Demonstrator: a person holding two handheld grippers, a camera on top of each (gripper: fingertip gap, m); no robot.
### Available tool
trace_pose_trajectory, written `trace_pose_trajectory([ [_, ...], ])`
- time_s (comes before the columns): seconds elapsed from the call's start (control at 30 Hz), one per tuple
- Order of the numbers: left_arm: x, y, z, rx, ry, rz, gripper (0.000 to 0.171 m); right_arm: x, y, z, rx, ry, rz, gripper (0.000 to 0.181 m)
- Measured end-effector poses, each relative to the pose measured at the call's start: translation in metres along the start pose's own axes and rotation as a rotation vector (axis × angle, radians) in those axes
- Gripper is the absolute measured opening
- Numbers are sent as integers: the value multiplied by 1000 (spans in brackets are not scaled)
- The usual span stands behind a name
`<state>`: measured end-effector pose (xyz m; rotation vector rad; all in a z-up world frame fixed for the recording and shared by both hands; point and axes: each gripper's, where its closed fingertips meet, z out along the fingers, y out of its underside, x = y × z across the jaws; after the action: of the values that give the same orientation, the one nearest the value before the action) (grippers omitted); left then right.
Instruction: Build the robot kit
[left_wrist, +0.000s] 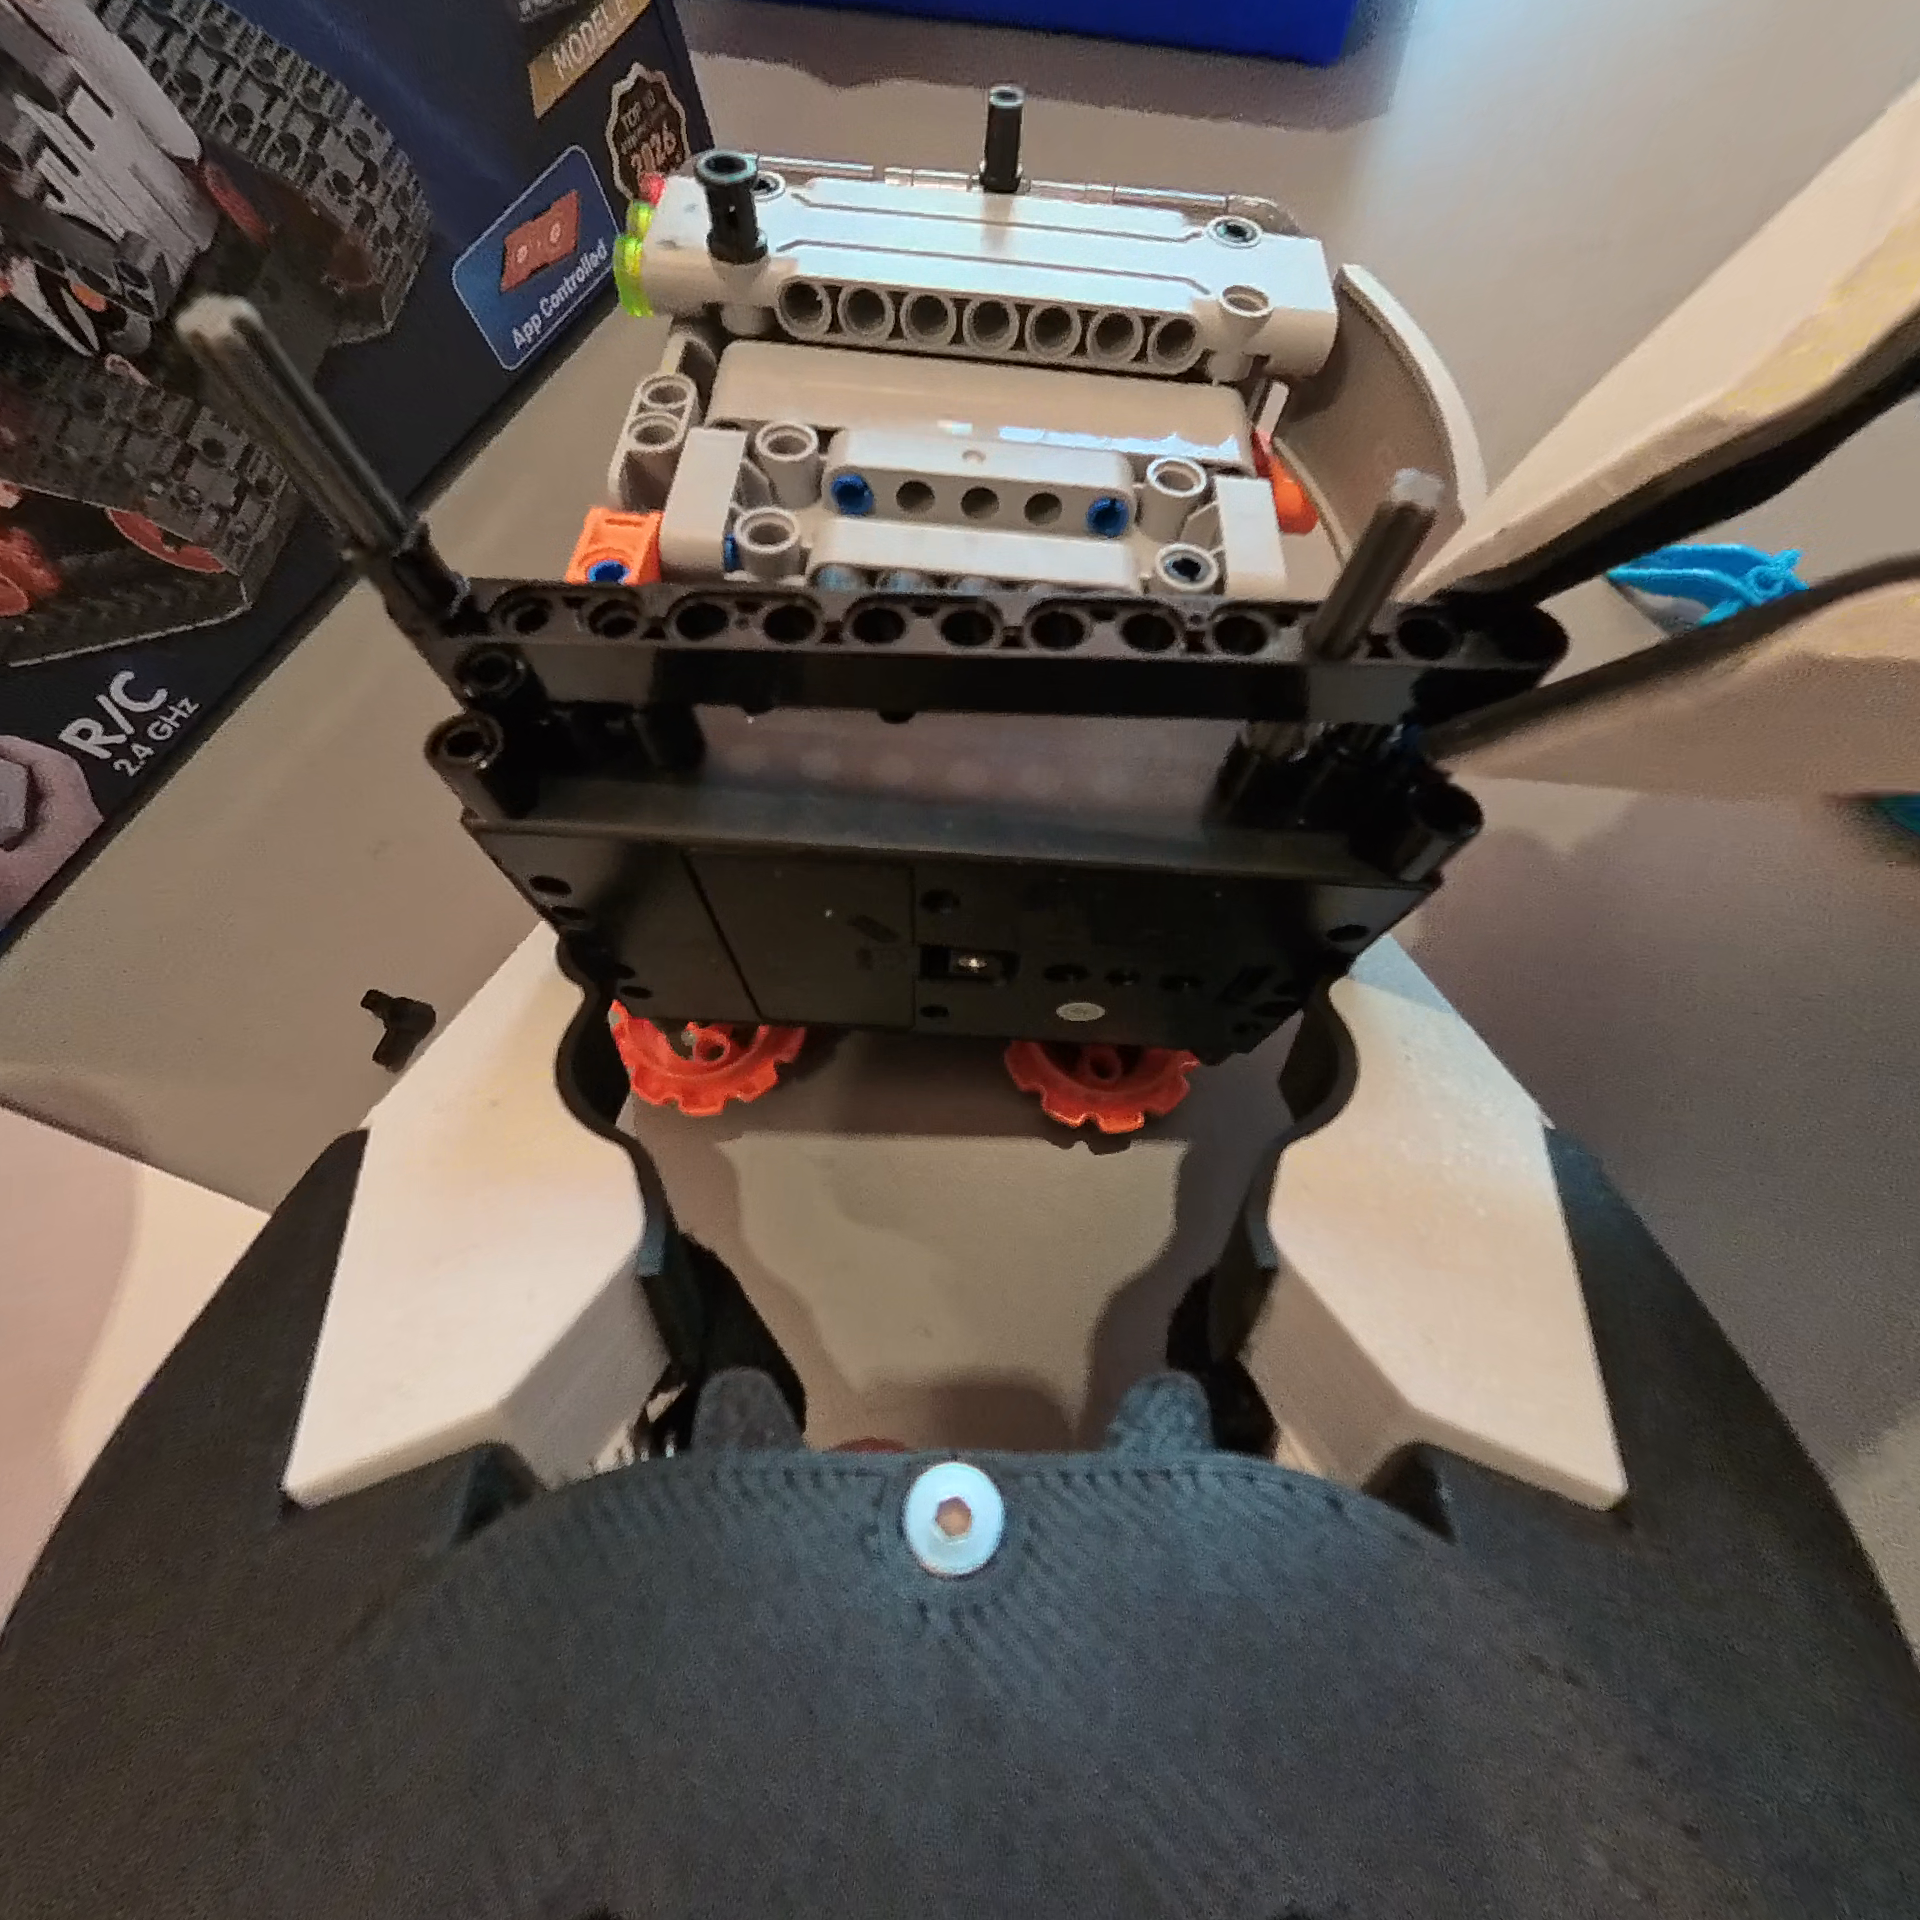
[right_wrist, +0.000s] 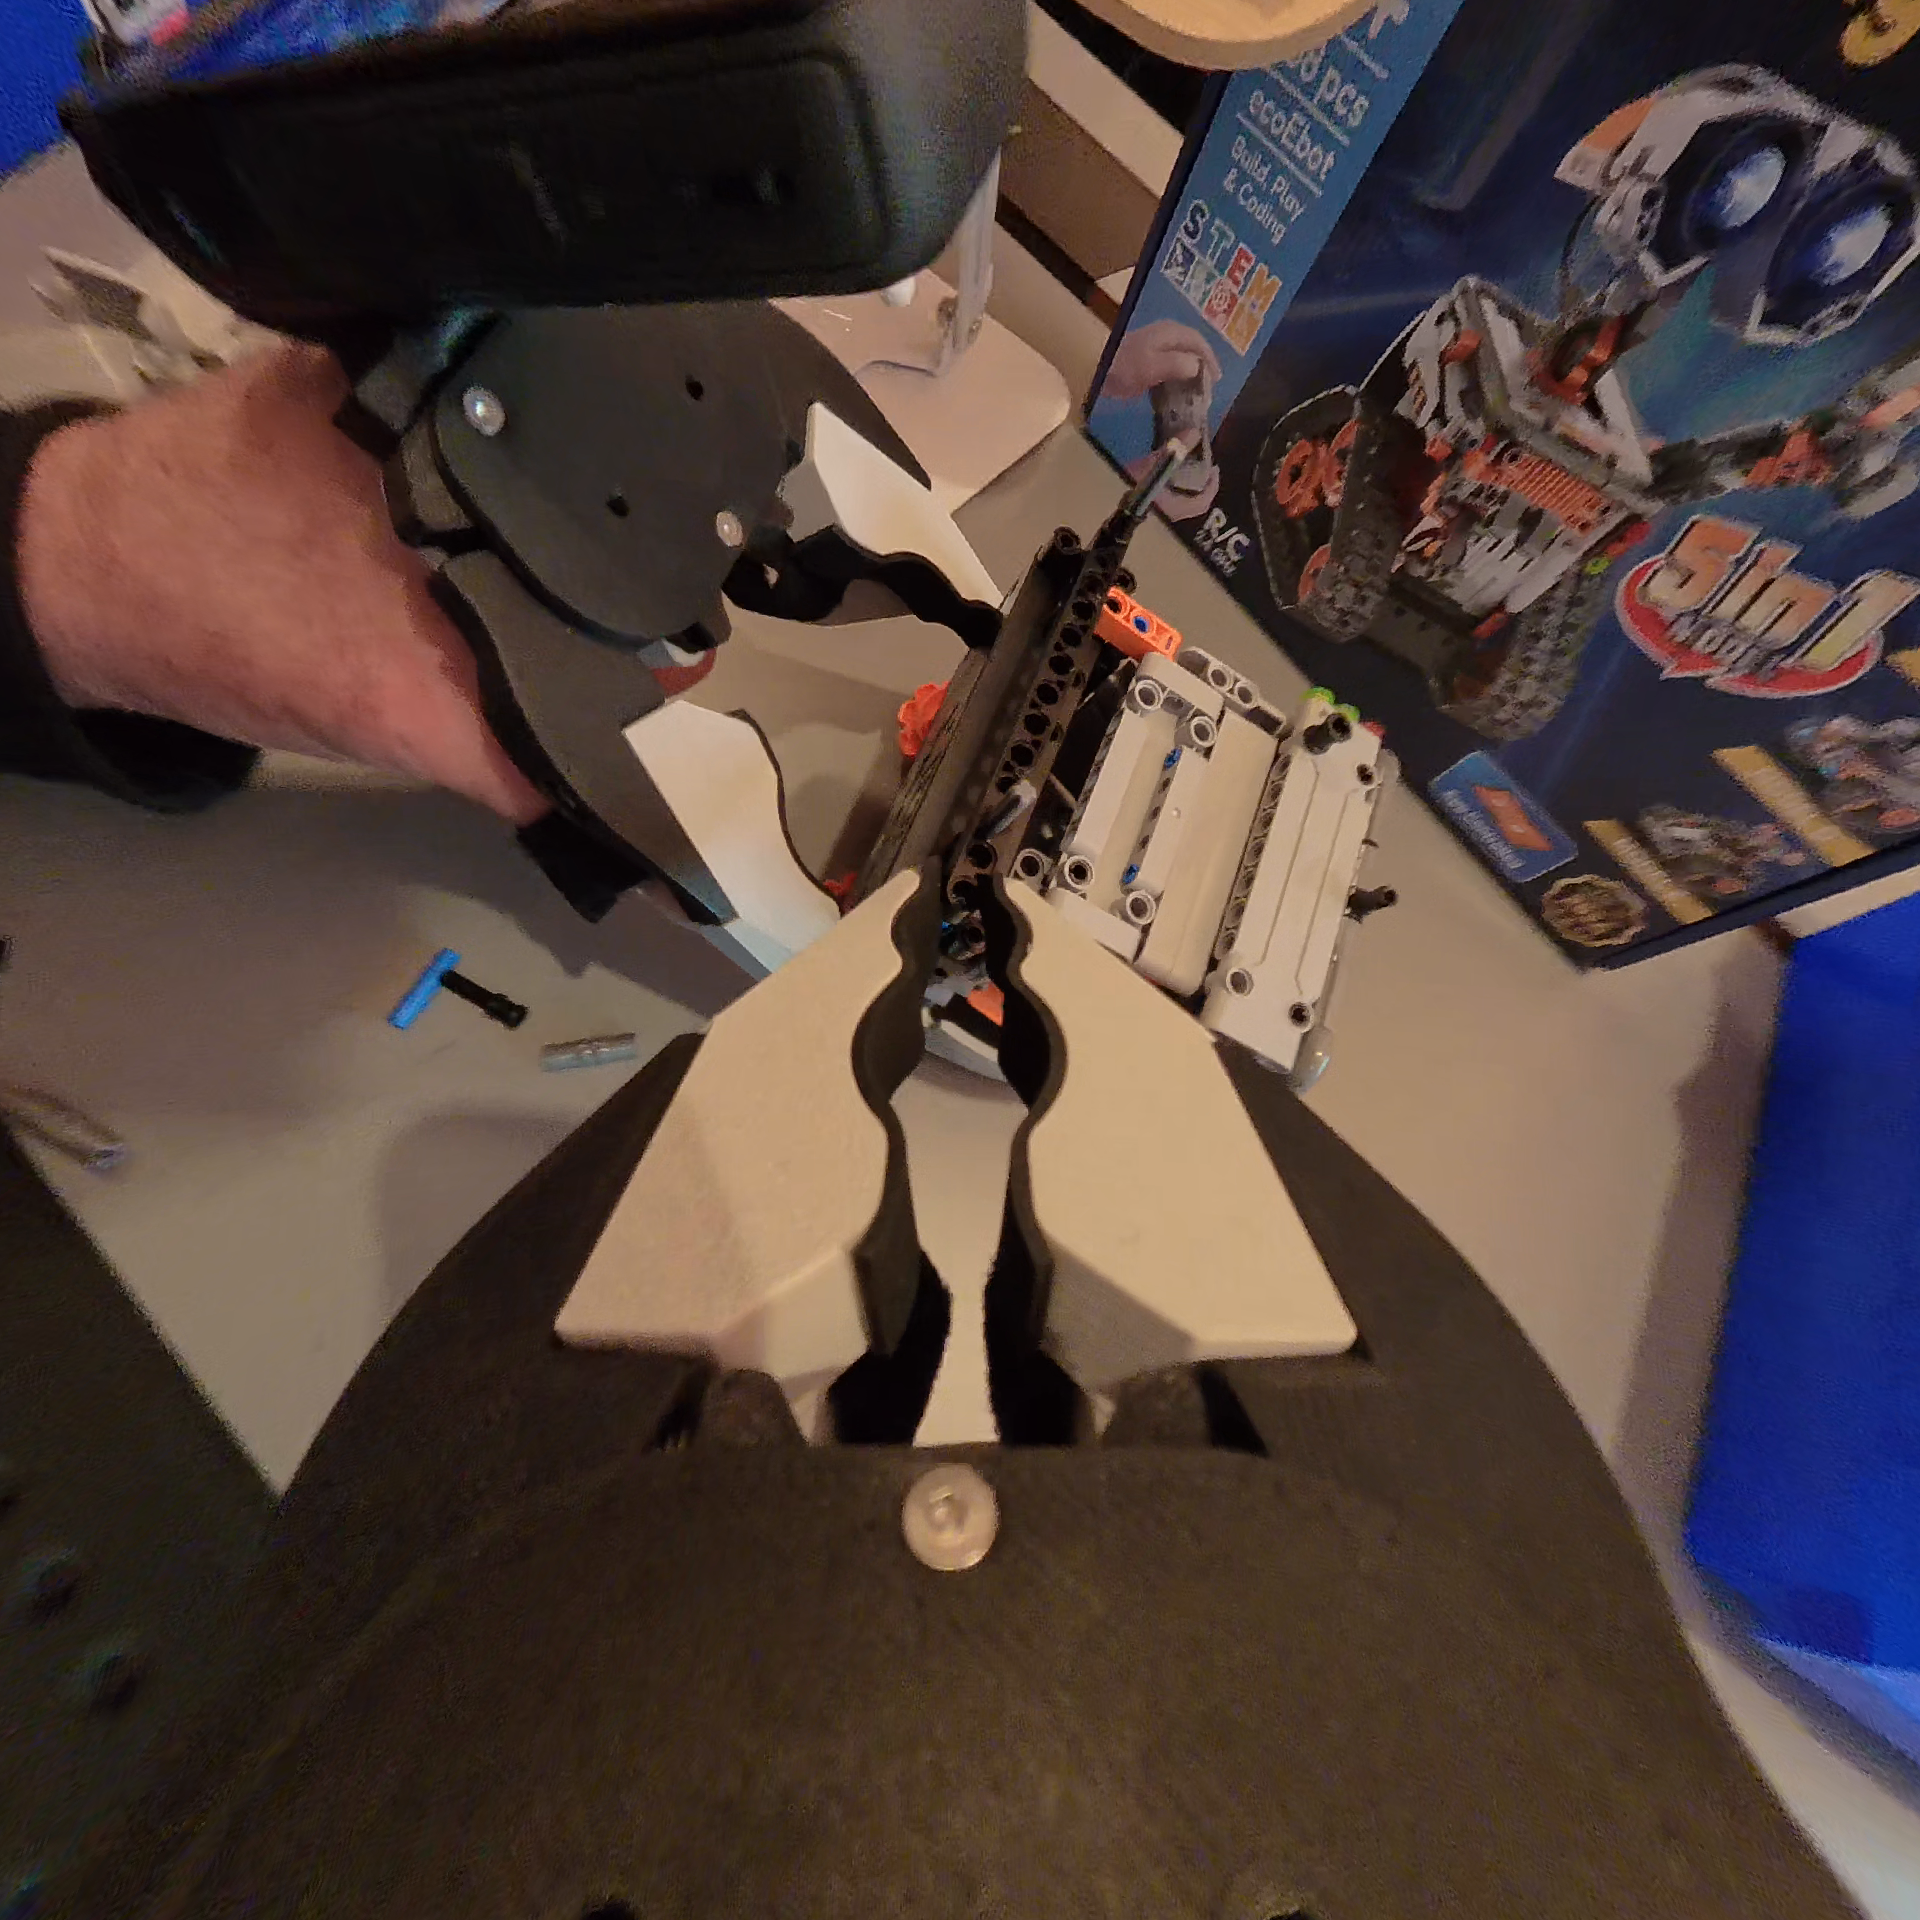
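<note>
Brick-built model, grey and white blocks joined to a black perforated frame, sits mid-table with both grippers on it. Behind it, at the far side, stands a large blue toy box. Left gripper has its white fingers spread wide around the model's black base block, pressing its two sides near the orange gears. Right gripper is nearly closed, pinching the black frame's near end. On the grey table, left of the model, lie a blue-and-black pin and a small grey connector.

grey tabletop, toy box, blue bin
</note>
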<state>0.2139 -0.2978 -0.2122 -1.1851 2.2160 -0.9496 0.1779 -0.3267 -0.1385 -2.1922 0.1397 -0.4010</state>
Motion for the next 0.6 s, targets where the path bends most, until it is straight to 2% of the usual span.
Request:
trace_pose_trajectory([
  [0.07, 1, -2, 1, -1, 8, -12, 130, 2, -1, -1, 25, -91, 140, 6],
  [0.23, 3, -6, 3, 11, 22, -17, 130, 6, -2, -6, 47, -202, 262, 6],
  [0.43, 4, -6, 4, 6, 13, -1, 130, 5, 1, -7, -7, -182, 213, 5],
  [0.6, 4, -5, 5, -1, 6, 12, 129, 2, 5, -7, -108, -148, 2, 4],
])
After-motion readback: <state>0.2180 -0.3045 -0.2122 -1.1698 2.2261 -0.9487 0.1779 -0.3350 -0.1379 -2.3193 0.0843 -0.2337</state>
